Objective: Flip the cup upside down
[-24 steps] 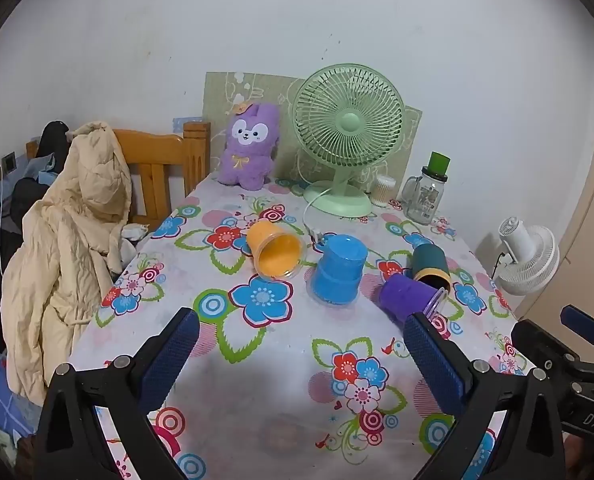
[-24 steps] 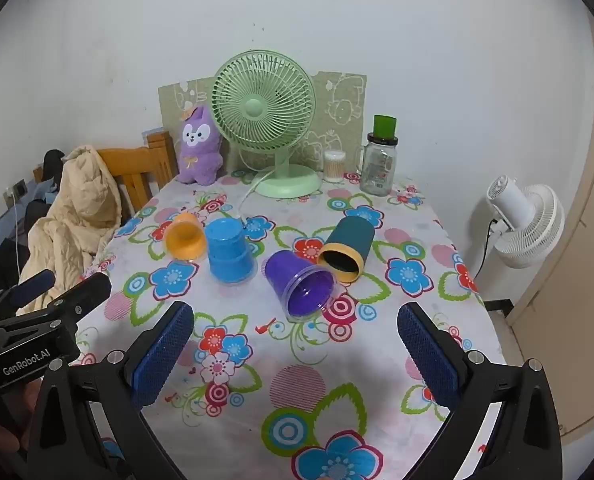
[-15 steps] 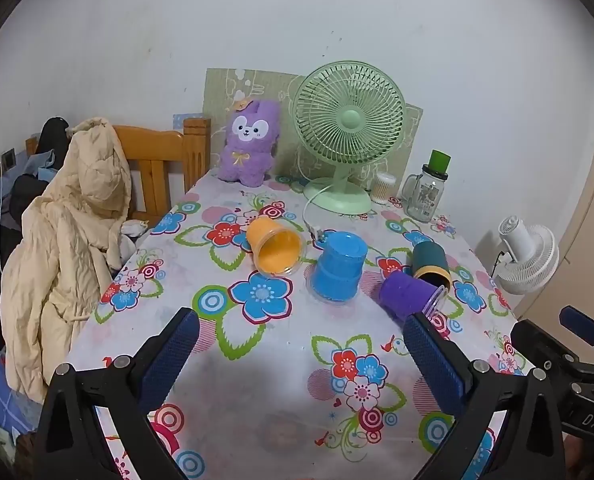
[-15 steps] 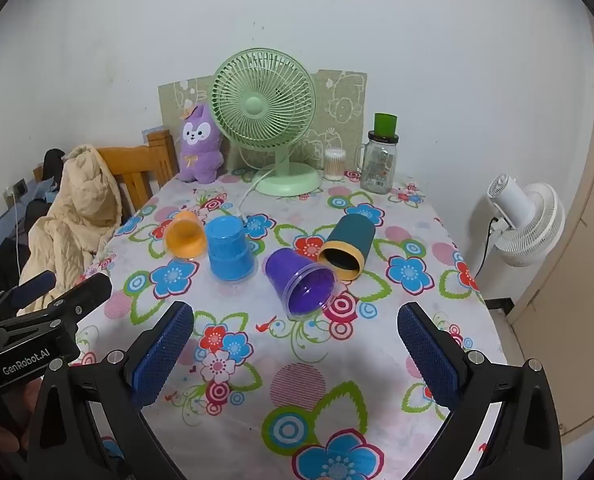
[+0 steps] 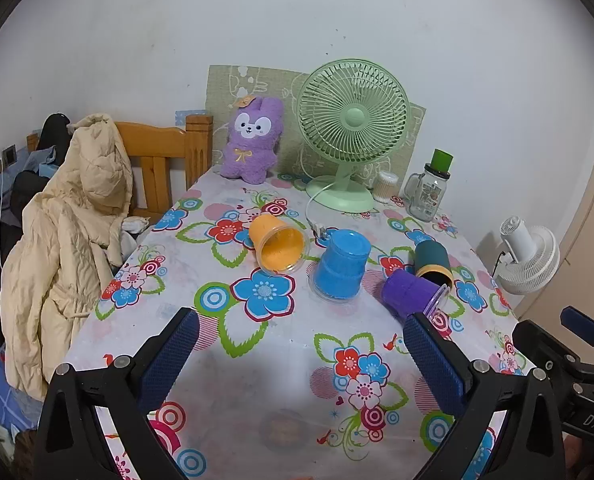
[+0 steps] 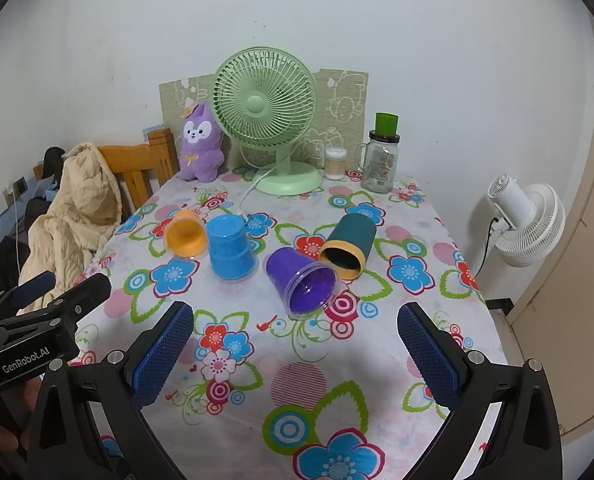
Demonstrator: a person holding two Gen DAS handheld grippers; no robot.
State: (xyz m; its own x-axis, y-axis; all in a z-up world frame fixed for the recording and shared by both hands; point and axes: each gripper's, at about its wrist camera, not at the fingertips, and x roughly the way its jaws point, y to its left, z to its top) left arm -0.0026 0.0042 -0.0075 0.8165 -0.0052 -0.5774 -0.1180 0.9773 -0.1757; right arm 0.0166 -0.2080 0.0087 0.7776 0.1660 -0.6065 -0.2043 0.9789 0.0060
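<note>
1. Plastic cups sit in a loose row across the middle of the flowered bench [image 6: 337, 392]: an orange cup [image 6: 184, 233] on its side, a blue cup [image 6: 230, 249] already mouth-down, a purple cup [image 6: 301, 285] on its side, and a teal cup with a yellow rim [image 6: 349, 247] on its side.
2. Both grippers hover over the near edge of the bench, well short of the cups. The left gripper [image 5: 297, 354] has its jaws spread wide and holds nothing; the right gripper [image 6: 295, 346] is likewise released and empty.
3. From the right gripper the purple cup lies almost straight ahead, its open mouth tipped toward the jaws and its long axis running away and to the left. It looks the nearest cup to that hand.
4. From the left gripper the orange cup [image 5: 277, 243] lies ahead, slightly left, mouth facing the jaws; the purple cup [image 5: 411, 293] is off to the right.
5. All four cups are smooth, tapered tumblers; the purple one has a clear lip.
6. My guess is a side grasp across the purple cup's wall, then a turn of the wrist.
</note>
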